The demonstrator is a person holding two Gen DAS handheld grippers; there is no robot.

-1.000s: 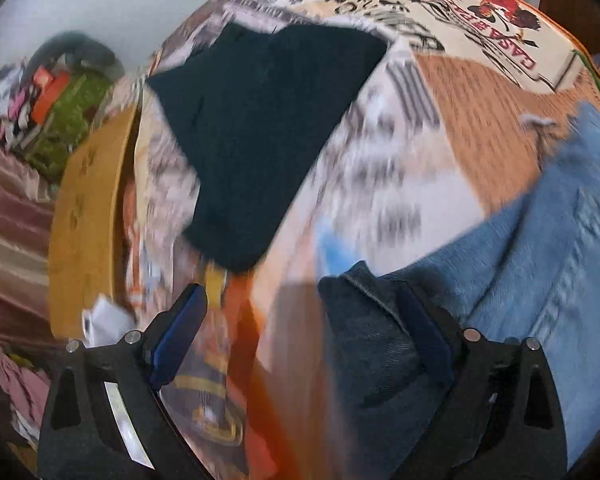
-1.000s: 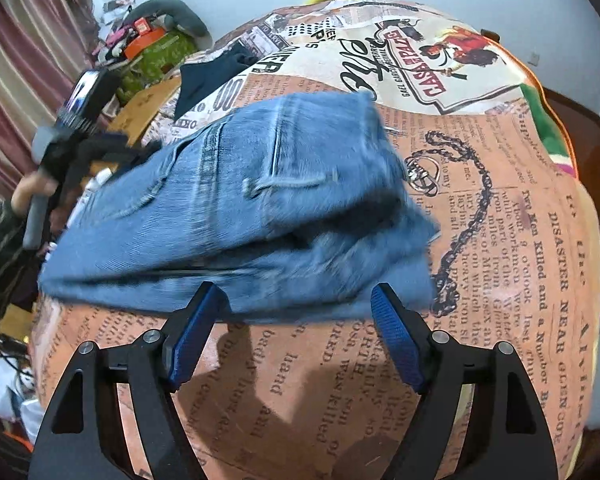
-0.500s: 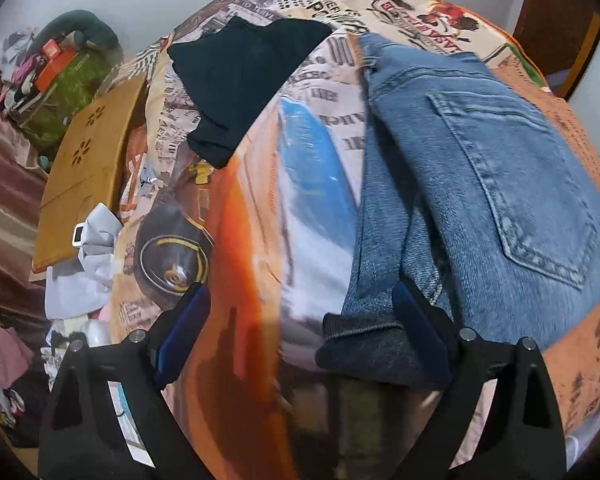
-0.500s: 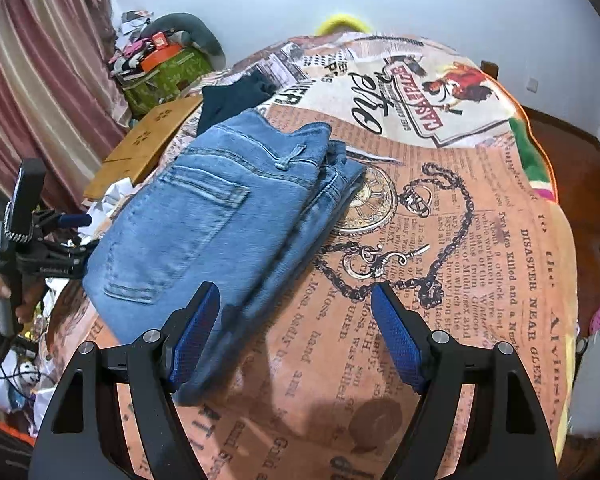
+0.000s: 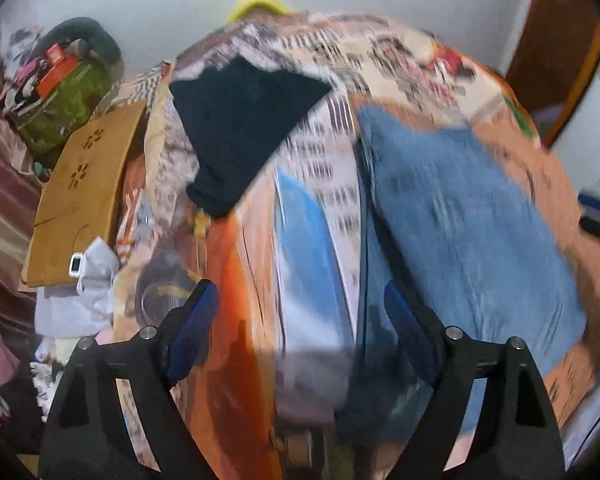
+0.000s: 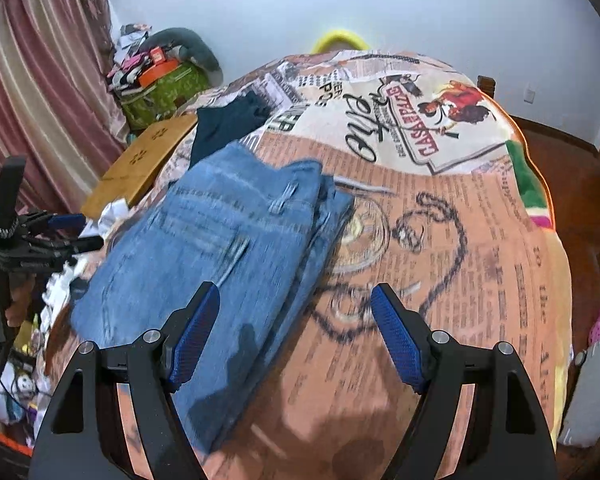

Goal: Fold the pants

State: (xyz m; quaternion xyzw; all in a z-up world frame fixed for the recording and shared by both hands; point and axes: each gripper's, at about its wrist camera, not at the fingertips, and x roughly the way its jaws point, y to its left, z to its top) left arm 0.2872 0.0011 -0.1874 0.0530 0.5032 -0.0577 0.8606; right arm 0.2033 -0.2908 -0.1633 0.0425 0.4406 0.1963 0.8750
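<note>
The blue jeans (image 6: 228, 248) lie folded flat on the printed bedspread (image 6: 480, 248), back pocket up. In the left wrist view the jeans (image 5: 468, 220) are at the right, blurred. My left gripper (image 5: 300, 320) is open and empty, above the bedspread just left of the jeans' near edge. It also shows in the right wrist view (image 6: 60, 236) at the far left, off the bed's side. My right gripper (image 6: 296, 328) is open and empty, above the jeans' near right edge.
A dark folded garment (image 5: 244, 128) lies on the bed beyond the jeans. A wooden board (image 5: 80, 196) and a green bag (image 5: 64, 108) stand beside the bed at the left, with white cloth (image 5: 84, 292) below. A wall is behind the bed.
Both grippers have let go of the jeans and drawn back and up. The jeans went from lifted and moving to lying flat and folded on the bed.
</note>
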